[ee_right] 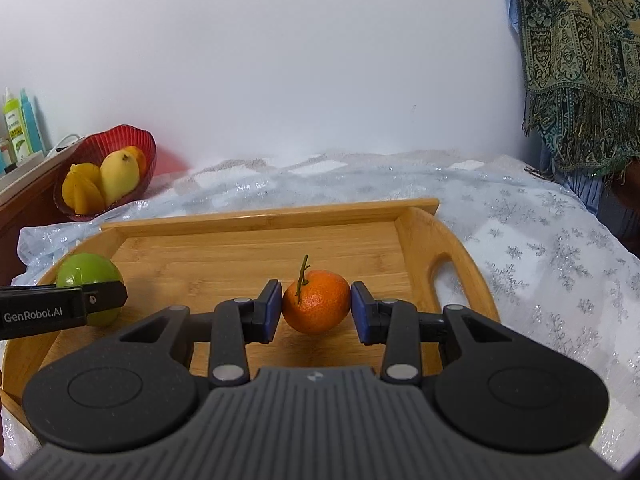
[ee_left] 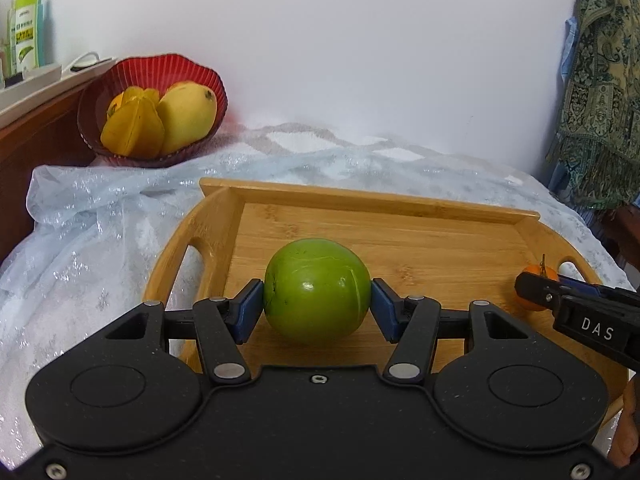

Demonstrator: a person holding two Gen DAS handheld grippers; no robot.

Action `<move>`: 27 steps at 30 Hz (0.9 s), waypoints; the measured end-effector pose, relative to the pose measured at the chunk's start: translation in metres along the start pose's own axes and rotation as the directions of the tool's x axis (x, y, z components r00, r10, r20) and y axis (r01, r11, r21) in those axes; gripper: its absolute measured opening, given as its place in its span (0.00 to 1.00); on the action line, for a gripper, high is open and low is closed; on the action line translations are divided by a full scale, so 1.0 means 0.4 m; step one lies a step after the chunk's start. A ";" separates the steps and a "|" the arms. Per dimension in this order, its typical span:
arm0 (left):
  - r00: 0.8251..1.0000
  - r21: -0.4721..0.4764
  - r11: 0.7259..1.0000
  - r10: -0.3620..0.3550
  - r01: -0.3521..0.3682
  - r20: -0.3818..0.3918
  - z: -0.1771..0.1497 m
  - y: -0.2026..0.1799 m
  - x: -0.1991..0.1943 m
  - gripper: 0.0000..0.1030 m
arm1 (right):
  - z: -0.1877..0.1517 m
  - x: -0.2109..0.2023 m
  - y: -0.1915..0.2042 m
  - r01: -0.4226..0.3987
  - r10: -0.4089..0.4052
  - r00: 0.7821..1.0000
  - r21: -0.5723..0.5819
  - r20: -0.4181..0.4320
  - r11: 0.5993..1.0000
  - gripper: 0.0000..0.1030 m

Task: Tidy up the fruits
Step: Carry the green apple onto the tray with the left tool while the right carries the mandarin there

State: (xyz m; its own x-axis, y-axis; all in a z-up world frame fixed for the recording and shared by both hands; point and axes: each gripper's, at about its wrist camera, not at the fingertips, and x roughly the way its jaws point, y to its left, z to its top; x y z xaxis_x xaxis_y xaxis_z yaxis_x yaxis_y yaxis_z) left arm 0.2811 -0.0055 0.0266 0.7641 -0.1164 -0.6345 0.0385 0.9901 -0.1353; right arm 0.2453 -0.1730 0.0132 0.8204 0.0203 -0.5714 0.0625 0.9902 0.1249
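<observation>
**A:** Start at your left gripper [ee_left: 317, 304]. What are its fingers doing?

**B:** Your blue pads [ee_left: 251, 307] are pressed on either side of the green fruit [ee_left: 316, 290], so the jaws stand about half open with that round fruit filling the gap. It sits right between the fingertips, over the floor of the wooden tray [ee_left: 420, 236].

**A:** And your right gripper [ee_right: 316, 308]?

**B:** Narrower. Its pads [ee_right: 273, 309] pinch the orange mandarin [ee_right: 318, 306] on both flanks, stem [ee_right: 301, 280] pointing up just inside the left pad. A shadow lies on the tray [ee_right: 240, 256] under it; whether it rests on the wood or hangs just clear, you cannot tell.

**A:** How do the two sit against each other?

**B:** From your left fingers, the right gripper's finger [ee_left: 536, 292] comes in at the right edge with the mandarin [ee_left: 538, 276] behind it, near the tray's right handle slot. From your right fingers, the left gripper's finger [ee_right: 100, 294] crosses in front of the green fruit [ee_right: 86, 276], off to the left.

**A:** Further out?

**B:** Beyond the tray's far rim the glittery white cloth [ee_left: 100, 216] spreads. Up and left of your fingers stands the red bowl [ee_left: 160, 68] holding a yellow mango [ee_left: 188, 116] and a starfruit [ee_left: 134, 130]. Left of that, green bottles [ee_left: 26, 28] on a shelf; far right, a patterned fringed cloth [ee_right: 580, 64] hanging.
</observation>
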 end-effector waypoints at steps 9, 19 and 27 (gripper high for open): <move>1.000 0.021 1.000 0.010 -0.010 -0.003 -0.001 -0.006 -0.002 0.54 | -0.004 0.008 -0.004 0.016 -0.015 1.000 0.007 -0.020 1.000 0.40; 1.000 0.022 1.000 0.003 -0.002 -0.018 0.007 -0.003 0.003 0.54 | -0.004 0.007 -0.001 0.018 -0.018 1.000 -0.005 -0.020 1.000 0.40; 0.999 -0.029 0.999 -0.024 0.023 -0.039 0.016 0.018 0.007 0.54 | -0.006 0.007 -0.001 0.022 -0.022 1.000 0.001 -0.018 1.000 0.40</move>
State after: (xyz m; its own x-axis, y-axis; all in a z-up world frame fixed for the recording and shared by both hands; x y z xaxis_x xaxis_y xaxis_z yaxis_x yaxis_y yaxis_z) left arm 0.2878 0.0018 0.0287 0.7372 -0.1430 -0.6604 0.0372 0.9845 -0.1716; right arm 0.2463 -0.1730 0.0097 0.8084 0.0009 -0.5886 0.0813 0.9902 0.1132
